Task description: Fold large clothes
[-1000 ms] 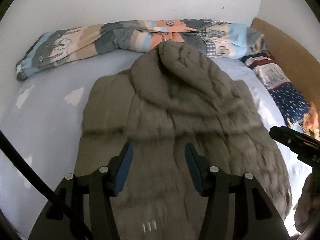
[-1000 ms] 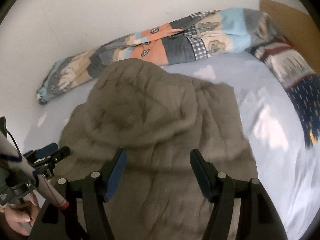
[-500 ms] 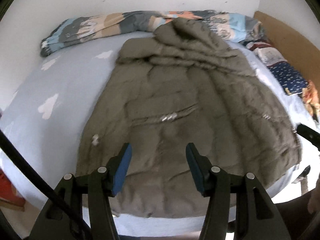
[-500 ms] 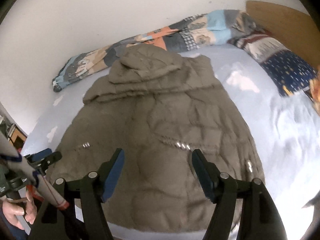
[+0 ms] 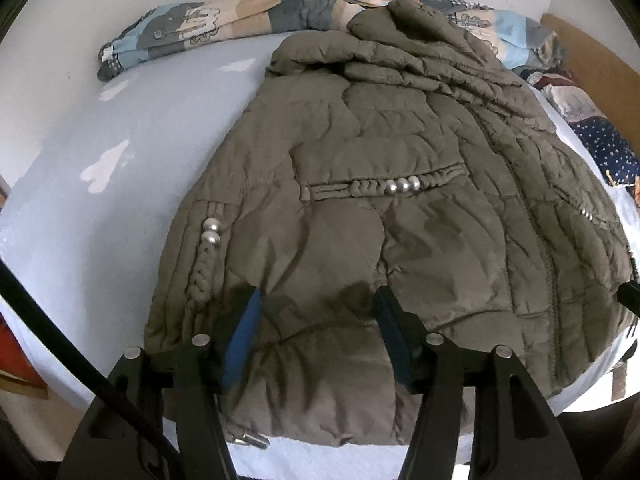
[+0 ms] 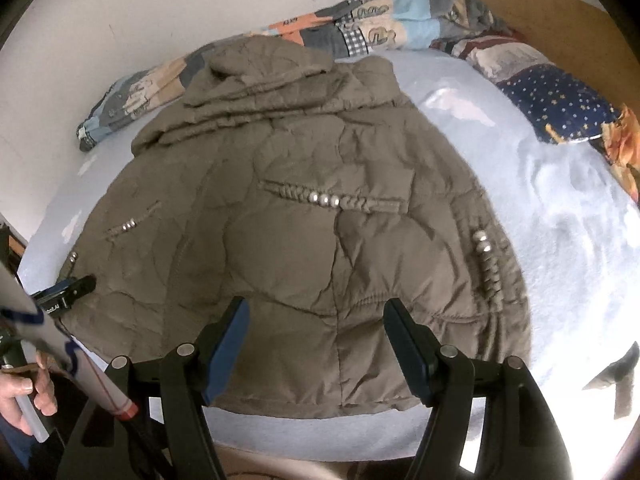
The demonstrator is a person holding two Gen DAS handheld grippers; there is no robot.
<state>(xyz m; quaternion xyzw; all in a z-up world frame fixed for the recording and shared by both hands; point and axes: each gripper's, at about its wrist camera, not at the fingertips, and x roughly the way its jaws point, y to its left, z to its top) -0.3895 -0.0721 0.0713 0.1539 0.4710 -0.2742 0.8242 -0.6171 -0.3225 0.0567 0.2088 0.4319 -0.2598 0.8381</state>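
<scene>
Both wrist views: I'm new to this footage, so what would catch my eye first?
A big olive-brown puffer jacket lies spread across the pale blue bed, hood toward the wall. Silver beads glint on its braided trim at mid-body. Behind it a patchwork quilt lies bunched along the wall, while the left gripper and right gripper hang open over the hem.
</scene>
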